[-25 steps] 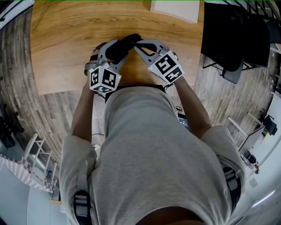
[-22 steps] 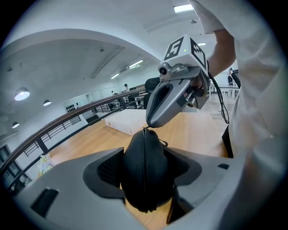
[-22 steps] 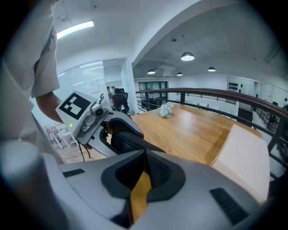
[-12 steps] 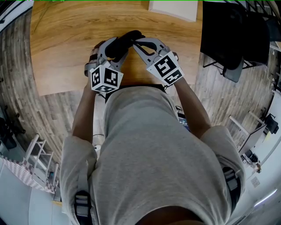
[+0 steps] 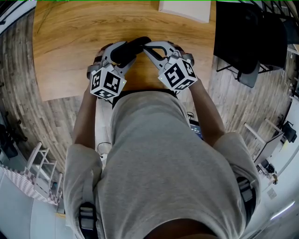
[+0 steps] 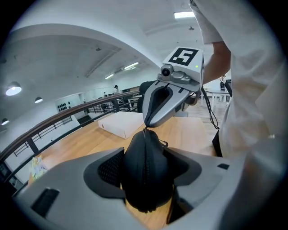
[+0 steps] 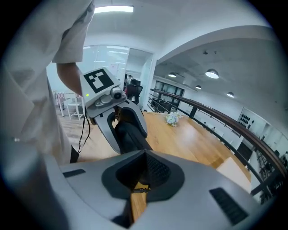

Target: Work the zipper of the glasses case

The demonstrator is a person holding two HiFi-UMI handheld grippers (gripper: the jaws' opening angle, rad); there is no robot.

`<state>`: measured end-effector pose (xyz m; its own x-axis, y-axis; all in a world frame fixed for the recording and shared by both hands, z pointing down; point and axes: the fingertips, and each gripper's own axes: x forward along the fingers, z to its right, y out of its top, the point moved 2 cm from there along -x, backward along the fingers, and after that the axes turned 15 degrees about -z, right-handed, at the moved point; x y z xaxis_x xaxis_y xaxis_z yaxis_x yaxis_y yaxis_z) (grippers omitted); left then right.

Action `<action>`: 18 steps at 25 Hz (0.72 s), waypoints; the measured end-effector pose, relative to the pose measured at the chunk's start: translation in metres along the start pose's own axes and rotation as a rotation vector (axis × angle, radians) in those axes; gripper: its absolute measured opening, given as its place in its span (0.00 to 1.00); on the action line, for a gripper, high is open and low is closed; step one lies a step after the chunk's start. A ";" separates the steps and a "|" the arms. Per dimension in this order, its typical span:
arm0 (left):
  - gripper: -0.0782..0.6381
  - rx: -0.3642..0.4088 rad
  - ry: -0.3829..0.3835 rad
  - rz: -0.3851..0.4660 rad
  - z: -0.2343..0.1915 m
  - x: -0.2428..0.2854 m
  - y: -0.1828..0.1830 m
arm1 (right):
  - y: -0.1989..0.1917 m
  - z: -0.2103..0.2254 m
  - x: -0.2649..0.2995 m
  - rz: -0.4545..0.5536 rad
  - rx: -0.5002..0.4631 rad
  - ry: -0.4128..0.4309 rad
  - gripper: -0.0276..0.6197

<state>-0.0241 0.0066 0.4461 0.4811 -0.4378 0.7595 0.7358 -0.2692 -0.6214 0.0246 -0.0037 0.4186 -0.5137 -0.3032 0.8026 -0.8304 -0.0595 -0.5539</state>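
Looking down past a grey-shirted torso (image 5: 159, 163): 2 hand-held grey grippers, each with a marker cube, meet over the near edge of a light wooden table (image 5: 65, 51).

Left gripper (image 5: 124, 54): jaws spread wide, pads pressing on both sides of a black, rounded, hard-shell glasses case (image 6: 145, 157). The case sits crosswise in the grip, its far end slanting up and away.

A dark zipper line (image 6: 145, 137) runs up the middle of the case. It looks closed along the stretch that shows.

Right gripper (image 7: 145, 155): jaws fully together, nipping a small metal zipper pull (image 7: 140, 189). In the left gripper view its tips touch the top end of the zipper line at the case's far end.

Farther off: 1 flat white cardboard box (image 5: 184, 10) lies at the table's far edge, well apart from the case.
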 end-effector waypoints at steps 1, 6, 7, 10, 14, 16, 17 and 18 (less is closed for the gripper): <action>0.50 -0.007 0.005 -0.003 -0.001 0.000 -0.001 | 0.002 0.000 0.000 0.008 0.016 0.004 0.08; 0.50 -0.025 0.003 -0.009 -0.001 0.001 -0.004 | 0.008 -0.003 -0.001 0.035 0.039 0.016 0.08; 0.50 -0.022 0.001 -0.010 -0.001 0.001 -0.004 | 0.010 -0.004 0.000 0.040 0.036 0.019 0.08; 0.50 -0.018 0.004 -0.013 -0.001 0.003 -0.003 | 0.016 -0.008 0.000 0.050 0.025 0.024 0.08; 0.50 -0.024 0.012 -0.017 -0.003 0.003 -0.005 | 0.020 -0.009 0.002 0.047 0.019 0.024 0.08; 0.50 -0.024 0.015 -0.020 -0.003 0.004 -0.004 | 0.019 -0.008 0.002 0.047 0.022 0.024 0.08; 0.50 -0.025 0.016 -0.021 -0.003 0.004 -0.004 | 0.019 -0.008 0.002 0.051 0.027 0.026 0.08; 0.50 -0.026 0.017 -0.022 -0.004 0.005 -0.003 | 0.020 -0.008 0.001 0.059 0.033 0.030 0.08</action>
<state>-0.0254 0.0020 0.4509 0.4569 -0.4459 0.7696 0.7333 -0.3009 -0.6097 0.0056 0.0024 0.4104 -0.5679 -0.2785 0.7745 -0.7913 -0.0743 -0.6069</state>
